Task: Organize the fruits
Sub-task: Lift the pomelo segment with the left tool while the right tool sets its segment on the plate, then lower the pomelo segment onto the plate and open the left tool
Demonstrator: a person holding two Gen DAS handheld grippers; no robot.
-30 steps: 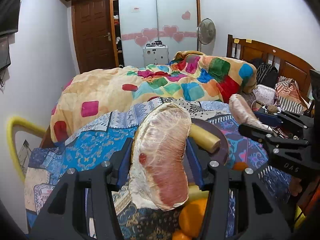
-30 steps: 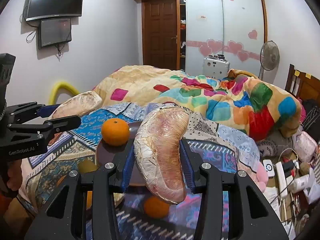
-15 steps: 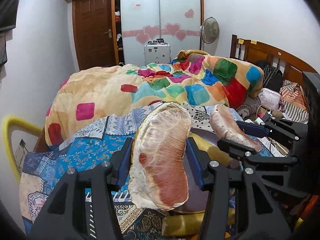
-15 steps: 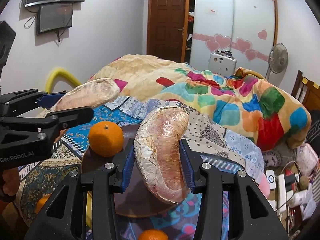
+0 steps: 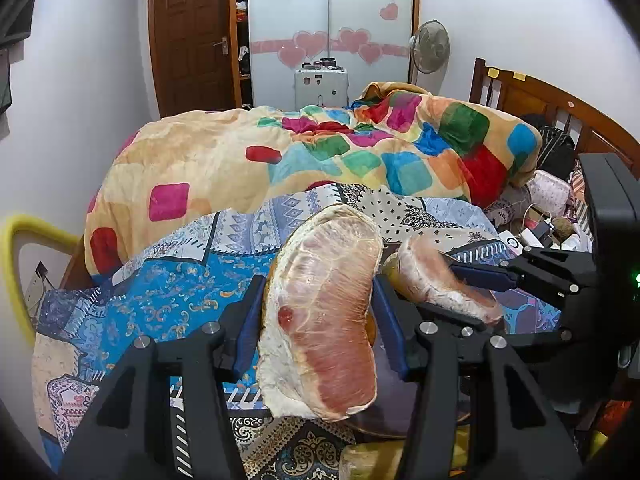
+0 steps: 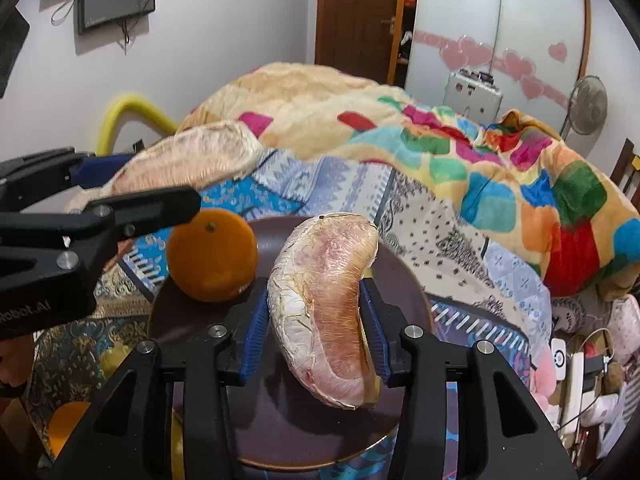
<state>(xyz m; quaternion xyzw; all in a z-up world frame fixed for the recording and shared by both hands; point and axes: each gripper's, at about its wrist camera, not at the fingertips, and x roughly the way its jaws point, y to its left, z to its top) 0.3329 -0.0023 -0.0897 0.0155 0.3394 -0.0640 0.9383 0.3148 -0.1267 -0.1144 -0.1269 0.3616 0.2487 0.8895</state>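
My left gripper is shut on a pink, plastic-wrapped pomelo wedge. My right gripper is shut on a second wrapped pomelo wedge, held just over a dark round plate on the bed. An orange sits on the plate's left side. The left gripper and its wedge show at the left of the right wrist view, beyond the orange. The right gripper's wedge shows right of centre in the left wrist view.
A patterned blue cloth covers the bed under the plate, with a colourful quilt heaped behind. Another orange lies off the plate at lower left. Clutter and cables lie at the right. A yellow tube stands by the wall.
Both grippers have moved forward and closer together with their wedges. The plate and the orange now sit nearer below my right gripper, which has come down over the plate.
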